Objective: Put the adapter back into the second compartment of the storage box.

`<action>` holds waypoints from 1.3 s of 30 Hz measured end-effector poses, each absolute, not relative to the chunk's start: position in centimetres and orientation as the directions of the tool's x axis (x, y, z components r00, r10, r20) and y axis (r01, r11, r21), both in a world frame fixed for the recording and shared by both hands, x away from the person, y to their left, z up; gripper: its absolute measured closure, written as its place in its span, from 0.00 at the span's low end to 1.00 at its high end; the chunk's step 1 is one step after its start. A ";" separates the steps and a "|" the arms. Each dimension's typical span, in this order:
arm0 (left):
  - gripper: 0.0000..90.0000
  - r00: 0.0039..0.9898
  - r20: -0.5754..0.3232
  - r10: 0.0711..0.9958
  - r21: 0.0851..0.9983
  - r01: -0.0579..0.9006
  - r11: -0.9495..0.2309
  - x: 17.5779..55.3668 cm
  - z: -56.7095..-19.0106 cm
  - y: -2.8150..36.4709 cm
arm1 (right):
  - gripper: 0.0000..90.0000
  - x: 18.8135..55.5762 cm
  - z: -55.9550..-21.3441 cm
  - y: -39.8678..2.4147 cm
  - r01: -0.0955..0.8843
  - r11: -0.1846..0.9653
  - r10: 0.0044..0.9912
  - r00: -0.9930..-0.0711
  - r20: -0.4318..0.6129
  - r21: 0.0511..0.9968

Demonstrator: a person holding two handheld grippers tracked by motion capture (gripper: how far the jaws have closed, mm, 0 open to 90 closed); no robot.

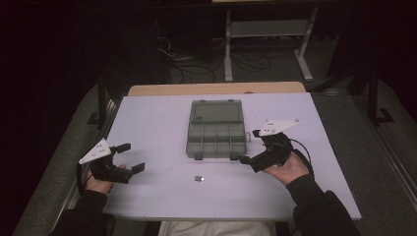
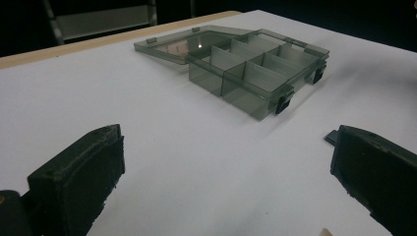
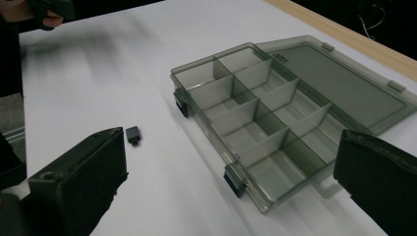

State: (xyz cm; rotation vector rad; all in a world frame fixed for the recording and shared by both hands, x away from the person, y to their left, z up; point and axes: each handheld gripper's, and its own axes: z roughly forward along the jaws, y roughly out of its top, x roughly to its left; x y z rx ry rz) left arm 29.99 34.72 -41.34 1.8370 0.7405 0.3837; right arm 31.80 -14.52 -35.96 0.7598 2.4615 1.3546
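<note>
On table (image 1: pixel 147 123): organizer box (image 1: pixel 216 135) open, compartments empty.

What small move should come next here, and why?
Probably the right claw should swing toward the small dark piece lying alone on the table in front of the organizer box. The box lies open with its compartments bare, both claws are open and hold nothing, and the right one, by the box's front corner, looks about as near as the left claw.
</note>
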 end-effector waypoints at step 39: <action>0.00 0.763 -0.084 0.641 0.919 0.307 -0.245 30.1 -41.4 34.6 | 0.00 32.3 -38.2 -7.5 0.300 0.595 0.391 -0.918 0.058 0.745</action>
